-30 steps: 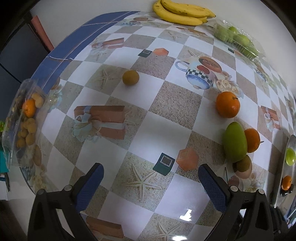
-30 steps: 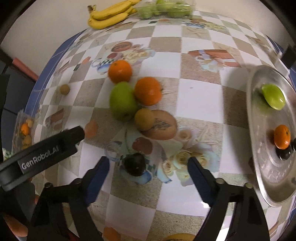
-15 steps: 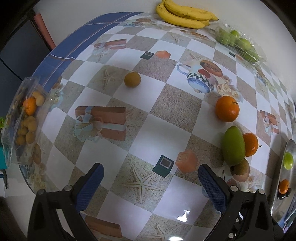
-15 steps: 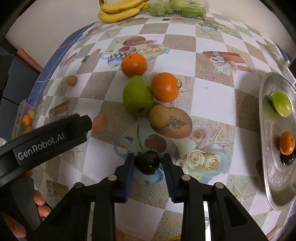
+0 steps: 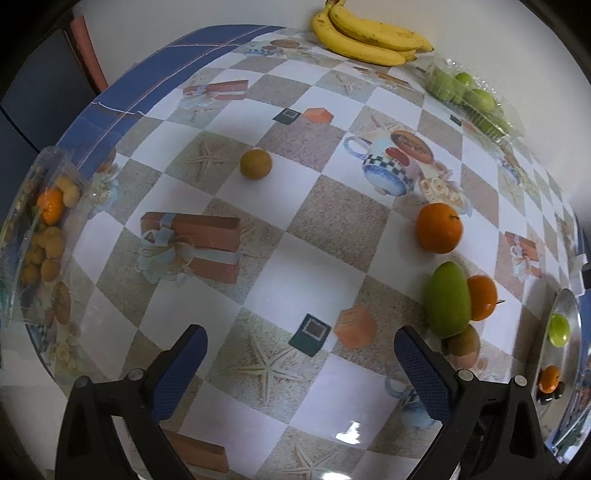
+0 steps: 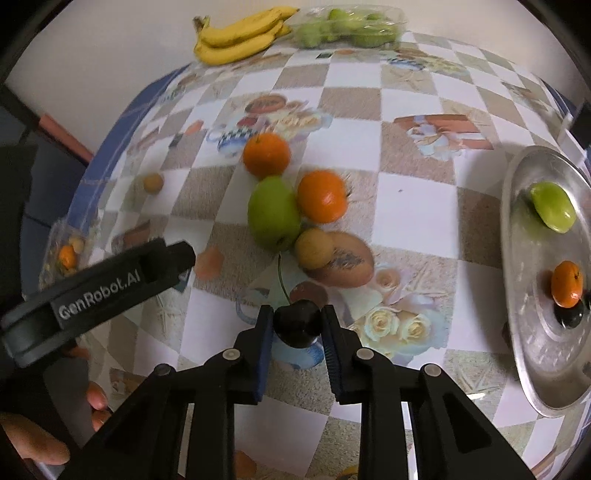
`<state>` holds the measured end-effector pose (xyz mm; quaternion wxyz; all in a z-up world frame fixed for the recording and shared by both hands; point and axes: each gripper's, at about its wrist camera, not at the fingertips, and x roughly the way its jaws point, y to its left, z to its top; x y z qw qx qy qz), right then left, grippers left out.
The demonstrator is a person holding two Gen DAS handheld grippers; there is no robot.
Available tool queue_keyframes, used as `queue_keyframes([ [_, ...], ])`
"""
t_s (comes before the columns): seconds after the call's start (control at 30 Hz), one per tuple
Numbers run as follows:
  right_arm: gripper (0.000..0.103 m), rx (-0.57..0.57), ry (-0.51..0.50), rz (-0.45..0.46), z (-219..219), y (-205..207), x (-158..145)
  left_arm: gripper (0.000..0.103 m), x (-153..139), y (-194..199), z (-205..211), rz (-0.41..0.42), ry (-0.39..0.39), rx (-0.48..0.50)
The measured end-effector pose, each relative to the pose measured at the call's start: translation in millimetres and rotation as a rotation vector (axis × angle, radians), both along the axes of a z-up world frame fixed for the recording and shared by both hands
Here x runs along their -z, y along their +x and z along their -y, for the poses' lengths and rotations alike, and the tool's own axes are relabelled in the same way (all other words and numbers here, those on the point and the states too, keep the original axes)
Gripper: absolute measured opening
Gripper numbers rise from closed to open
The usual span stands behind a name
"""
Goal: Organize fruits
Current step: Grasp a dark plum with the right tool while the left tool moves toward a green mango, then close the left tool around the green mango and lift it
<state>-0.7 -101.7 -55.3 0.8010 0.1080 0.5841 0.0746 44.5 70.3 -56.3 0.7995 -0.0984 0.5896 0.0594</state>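
Observation:
My right gripper (image 6: 297,325) is shut on a dark cherry (image 6: 297,322) whose thin green stem points up toward the fruit pile. Beyond it lie a green mango (image 6: 272,212), two oranges (image 6: 266,154) (image 6: 322,196) and a small brown fruit (image 6: 314,248). A silver tray (image 6: 532,354) on the right holds a green fruit (image 6: 553,206), a small orange (image 6: 566,283) and another dark cherry (image 6: 570,316). My left gripper (image 5: 299,365) hangs open over bare tablecloth, with a lone brown fruit (image 5: 255,164) far ahead of it and the mango (image 5: 447,300) to its right.
Bananas (image 6: 240,35) and a clear pack of green fruit (image 6: 351,27) lie at the table's far edge by the wall. A clear box of small fruits (image 5: 37,236) sits at the left edge. A person's hand (image 6: 33,439) holds the left tool at lower left.
The right jaws closed from wide open onto the dark cherry and now hold it slightly raised. The left gripper stayed open and kept its place.

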Motion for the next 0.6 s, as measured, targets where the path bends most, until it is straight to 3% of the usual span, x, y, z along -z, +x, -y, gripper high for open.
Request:
queue_keyframes([
  [0.5, 0.027, 0.178, 0.006, 0.080, 63.6, 5.5, -27.3, 0.080, -21.3, 15.4, 38.8, 0.095, -0.126, 0.108],
  [0.6, 0.027, 0.190, 0.005, 0.085, 68.9, 6.7, -28.1, 0.079, -21.0, 19.9, 46.9, 0.101, -0.143, 0.128],
])
